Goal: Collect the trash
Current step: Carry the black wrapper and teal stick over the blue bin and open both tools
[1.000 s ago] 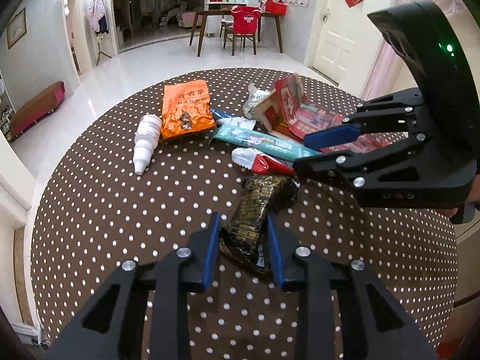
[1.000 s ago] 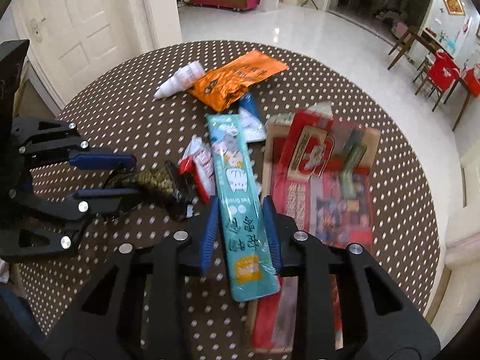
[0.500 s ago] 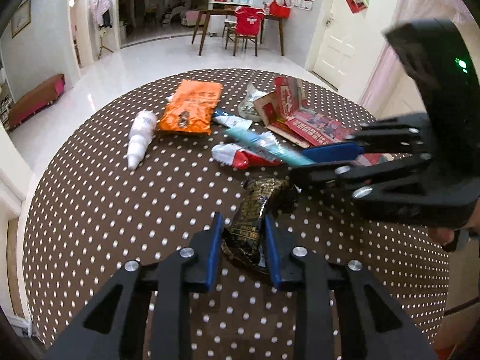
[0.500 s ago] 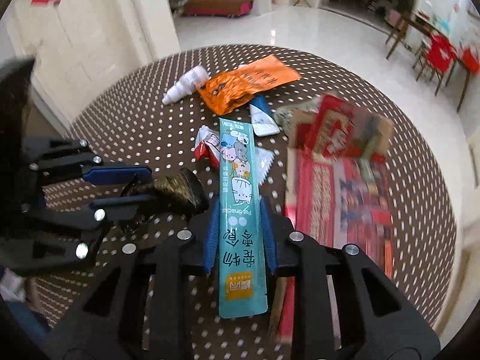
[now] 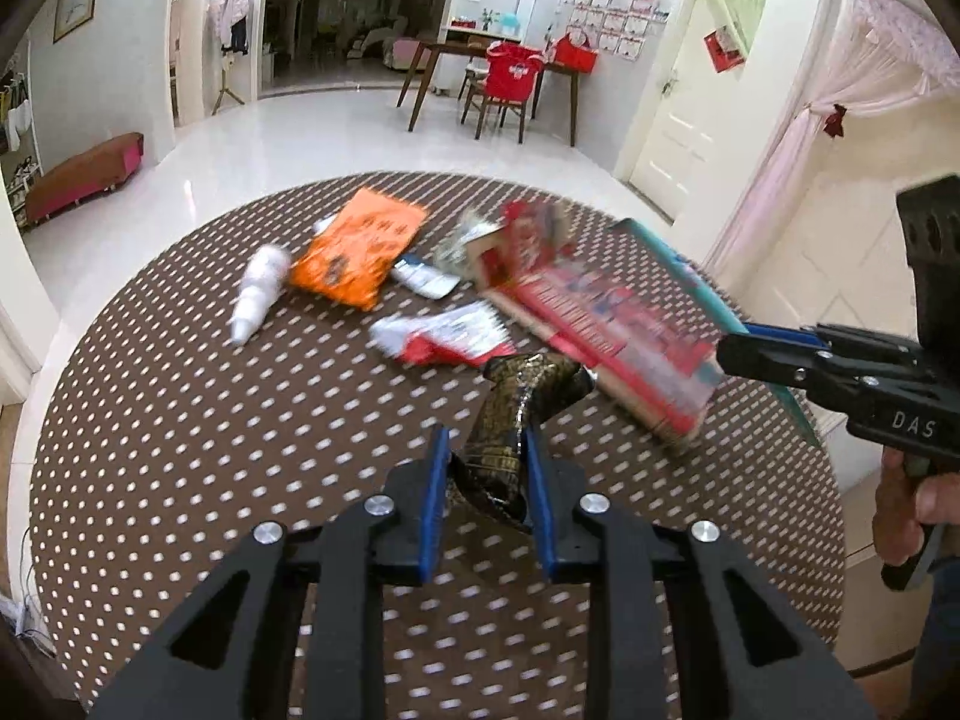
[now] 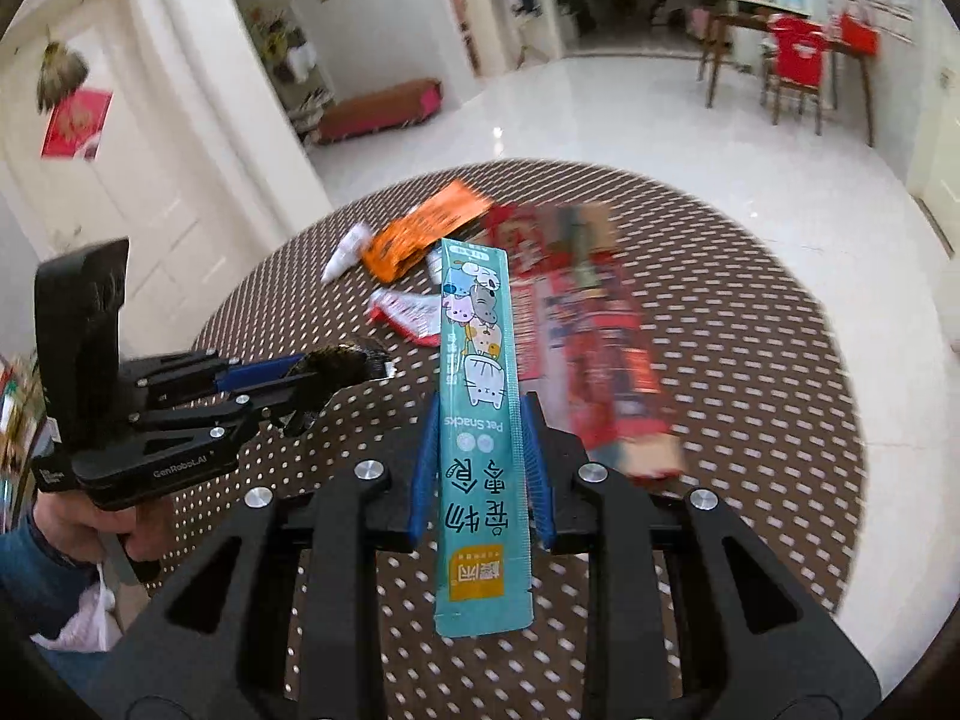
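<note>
My left gripper is shut on a crumpled black-and-gold wrapper and holds it above the round dotted table. It also shows in the right wrist view, with the wrapper at its tip. My right gripper is shut on a long teal pet-snack packet, lifted off the table. It shows at the right of the left wrist view, with the packet sticking out.
On the table lie an orange packet, a white bottle, a red-and-white wrapper, a small blue-white sachet and a flattened red carton. A white plastic bag hangs at lower left.
Both grippers have risen and pulled back from the table, each carrying its piece. The teal packet has left the table; the black wrapper is lifted off the cloth.
</note>
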